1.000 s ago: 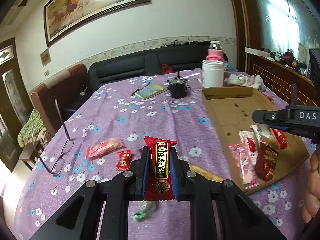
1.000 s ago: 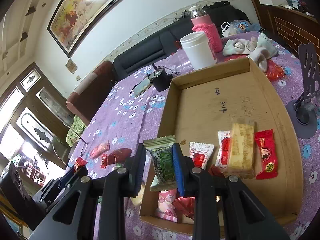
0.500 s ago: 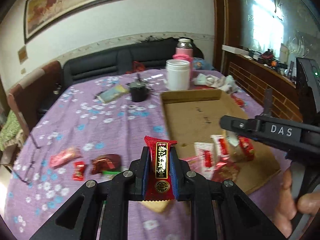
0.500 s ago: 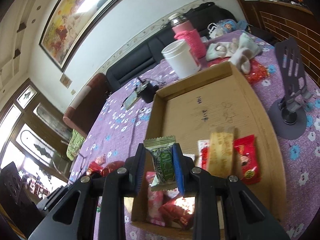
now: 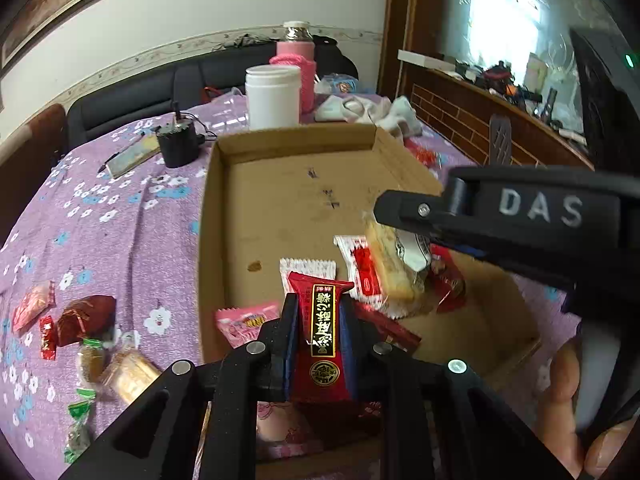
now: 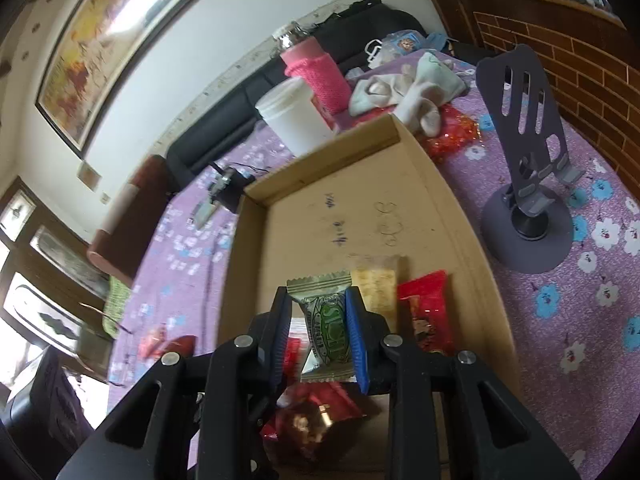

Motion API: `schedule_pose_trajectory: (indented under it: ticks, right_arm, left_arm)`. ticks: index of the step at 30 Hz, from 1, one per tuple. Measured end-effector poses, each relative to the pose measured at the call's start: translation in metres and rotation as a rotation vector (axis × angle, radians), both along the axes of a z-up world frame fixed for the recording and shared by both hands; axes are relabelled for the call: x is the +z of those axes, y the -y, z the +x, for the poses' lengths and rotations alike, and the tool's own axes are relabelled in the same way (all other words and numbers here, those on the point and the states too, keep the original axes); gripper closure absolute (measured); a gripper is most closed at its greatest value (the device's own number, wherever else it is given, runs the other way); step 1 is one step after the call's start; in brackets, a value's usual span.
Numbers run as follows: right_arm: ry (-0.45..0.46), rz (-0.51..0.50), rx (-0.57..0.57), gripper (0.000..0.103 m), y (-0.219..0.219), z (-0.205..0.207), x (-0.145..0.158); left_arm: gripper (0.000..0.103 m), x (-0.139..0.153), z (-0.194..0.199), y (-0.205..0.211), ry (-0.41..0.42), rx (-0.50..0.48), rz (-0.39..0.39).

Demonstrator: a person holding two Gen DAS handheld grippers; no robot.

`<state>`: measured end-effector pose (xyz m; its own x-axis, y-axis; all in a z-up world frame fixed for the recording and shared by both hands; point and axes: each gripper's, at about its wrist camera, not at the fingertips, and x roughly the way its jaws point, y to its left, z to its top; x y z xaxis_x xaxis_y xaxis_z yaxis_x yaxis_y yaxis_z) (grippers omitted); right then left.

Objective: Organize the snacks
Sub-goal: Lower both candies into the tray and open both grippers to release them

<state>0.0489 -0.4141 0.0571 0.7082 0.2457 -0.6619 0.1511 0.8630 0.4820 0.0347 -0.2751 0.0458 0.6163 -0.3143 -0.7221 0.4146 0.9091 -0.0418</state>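
Both tongs are pinched on a snack each: our left gripper (image 5: 318, 330) has its blue pads pressed against a red sweet wrapper (image 5: 322, 332) held upright, and our right gripper (image 6: 318, 336) squeezes a green-and-white packet (image 6: 326, 320) in the same way. We judge we are in the carrying step, with both packets poised above the near end of the cardboard tray (image 5: 208, 216), where several snacks lie (a pale wafer bar (image 6: 378, 284) and a red packet (image 6: 426, 308) among them). Next we would lower each over a bare patch of cardboard and let the jaws part. To the left, loose sweets (image 5: 86, 316) on the purple flowered cloth (image 5: 120, 216) await collection.
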Motion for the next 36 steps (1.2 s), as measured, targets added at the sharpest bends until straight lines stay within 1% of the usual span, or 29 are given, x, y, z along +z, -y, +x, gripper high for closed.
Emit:
schedule_pose_trajectory:
  ticks: [3, 8, 11, 19, 28, 36]
  right_arm:
    - [-0.015, -0.019, -0.001, 0.077, -0.001, 0.003, -0.005]
    - [-0.042, -0.042, 0.005, 0.077, -0.003, 0.010, -0.014]
    - [-0.045, -0.056, 0.022, 0.077, -0.007, 0.014, -0.017]
    - [-0.034, -0.069, 0.048, 0.077, -0.013, 0.020, -0.019]
    - [-0.025, -0.082, 0.061, 0.077, -0.018, 0.020, -0.018]
    - [-0.023, -0.079, 0.061, 0.077, -0.017, 0.021, -0.017]
  left_arm:
    - [0.085, -0.005, 0.001, -0.001, -0.002, -0.009, 0.000]
    - [0.085, -0.009, -0.005, 0.000, 0.044, -0.030, 0.035]
    - [0.085, -0.009, -0.009, 0.001, 0.063, -0.043, 0.040]
    - [0.085, -0.013, -0.009, 0.003, 0.045, -0.063, 0.036]
    - [0.085, -0.014, -0.012, 0.009, 0.072, -0.080, 0.070]
    - [0.083, -0.015, -0.011, 0.009, 0.051, -0.083, 0.064]
